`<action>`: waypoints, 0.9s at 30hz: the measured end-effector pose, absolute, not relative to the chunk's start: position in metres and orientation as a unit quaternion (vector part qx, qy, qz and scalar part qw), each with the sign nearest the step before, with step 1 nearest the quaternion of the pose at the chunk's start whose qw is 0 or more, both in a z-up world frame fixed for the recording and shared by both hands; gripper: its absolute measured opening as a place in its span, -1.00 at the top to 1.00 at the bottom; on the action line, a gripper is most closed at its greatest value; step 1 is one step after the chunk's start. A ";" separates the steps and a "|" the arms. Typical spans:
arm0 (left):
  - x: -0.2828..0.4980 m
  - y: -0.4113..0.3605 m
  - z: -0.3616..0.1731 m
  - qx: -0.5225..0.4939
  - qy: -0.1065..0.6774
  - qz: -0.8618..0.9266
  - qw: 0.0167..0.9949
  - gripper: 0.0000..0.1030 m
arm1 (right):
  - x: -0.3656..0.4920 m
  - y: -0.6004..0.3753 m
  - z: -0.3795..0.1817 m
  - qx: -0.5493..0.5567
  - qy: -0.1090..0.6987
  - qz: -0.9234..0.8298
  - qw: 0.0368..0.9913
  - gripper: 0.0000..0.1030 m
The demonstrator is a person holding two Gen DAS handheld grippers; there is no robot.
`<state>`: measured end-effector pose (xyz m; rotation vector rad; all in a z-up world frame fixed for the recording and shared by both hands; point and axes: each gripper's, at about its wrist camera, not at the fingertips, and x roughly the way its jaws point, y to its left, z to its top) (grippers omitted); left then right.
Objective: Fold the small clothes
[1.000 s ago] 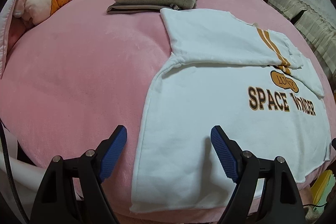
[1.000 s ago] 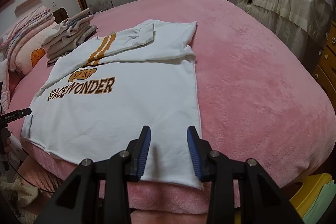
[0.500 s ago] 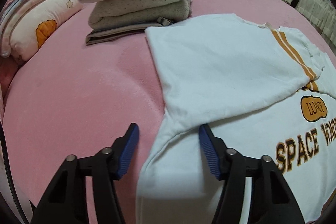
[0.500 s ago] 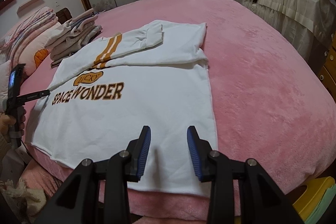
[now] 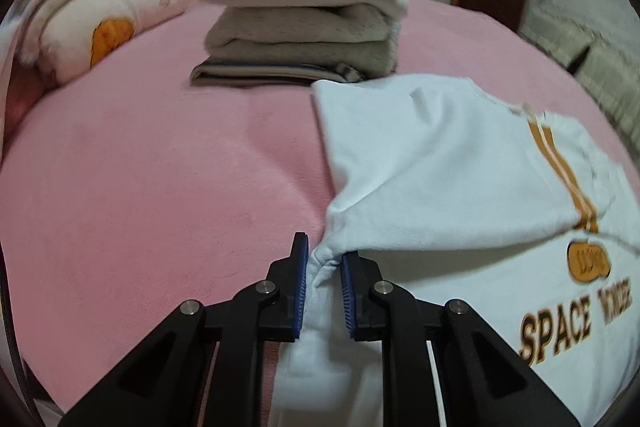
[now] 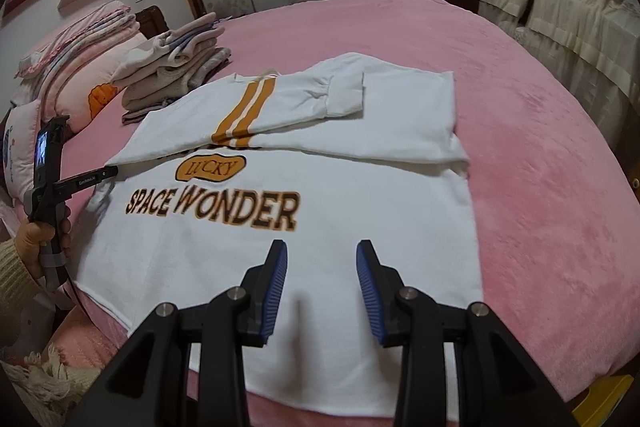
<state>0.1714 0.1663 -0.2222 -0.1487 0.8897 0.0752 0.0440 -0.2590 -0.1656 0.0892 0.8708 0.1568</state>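
Left wrist view, sweatshirt (image 5: 440, 163): white, printed SPACE WONDER, flat on pink bed (image 5: 160, 167), sleeves folded across.
Left claw (image 5: 324, 291): closing on bunched fabric at the sweatshirt's left edge.
Right claw (image 6: 322, 291): parted, empty, above near hem.
Folded clothes stack (image 5: 300, 27): far, beside pillow (image 5: 100, 23).
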 end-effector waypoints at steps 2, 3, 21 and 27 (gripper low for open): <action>0.174 0.177 -0.228 -0.114 0.437 0.036 0.891 0.72 | 0.060 -0.254 -0.161 0.040 0.420 0.082 0.903 0.30; 0.174 0.180 -0.231 -0.127 0.439 0.036 0.889 0.71 | 0.067 -0.253 -0.160 0.043 0.421 0.084 0.902 0.30; 0.165 0.195 -0.243 -0.175 0.447 0.020 0.877 0.59 | 0.224 -0.294 -0.197 0.184 0.478 0.044 0.858 0.26; 0.163 0.189 -0.244 -0.178 0.435 0.042 0.882 0.73 | 0.238 -0.287 -0.212 0.189 0.487 0.053 0.851 0.27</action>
